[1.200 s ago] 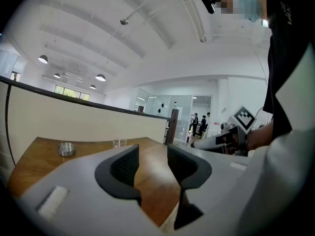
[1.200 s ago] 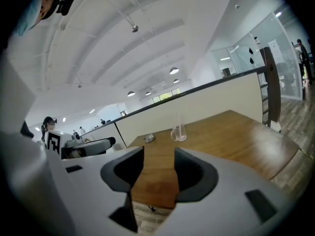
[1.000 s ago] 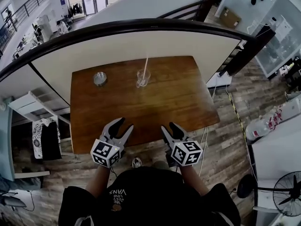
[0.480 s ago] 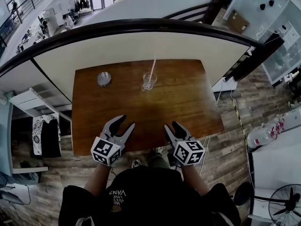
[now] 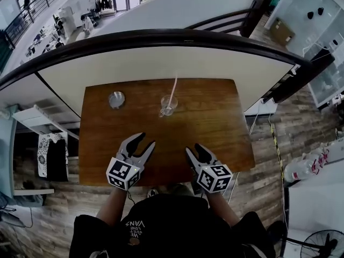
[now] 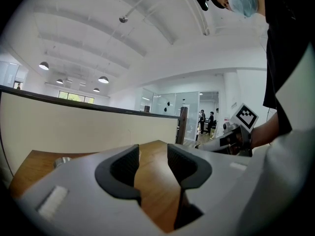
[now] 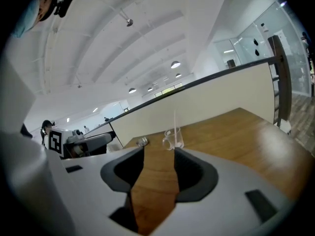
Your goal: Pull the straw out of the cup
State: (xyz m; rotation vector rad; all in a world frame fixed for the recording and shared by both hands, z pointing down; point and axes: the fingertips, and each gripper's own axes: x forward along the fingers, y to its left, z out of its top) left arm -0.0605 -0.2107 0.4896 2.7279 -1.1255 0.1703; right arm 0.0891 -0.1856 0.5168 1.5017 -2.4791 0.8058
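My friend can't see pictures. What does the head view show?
A clear cup with a white straw in it sits on a wooden table. Over its near edge, the left gripper and right gripper are open and empty.

The only print I can read is on my black shirt (image 5: 161, 219), at the bottom edge of the head view: pale letters, upside down to this camera, spelling "VANS". The smaller lines beside them are too fine to make out. The cubes on my left gripper (image 5: 146, 139) and right gripper (image 5: 193, 147) carry black-and-white square markers, which are patterns rather than letters or numbers.
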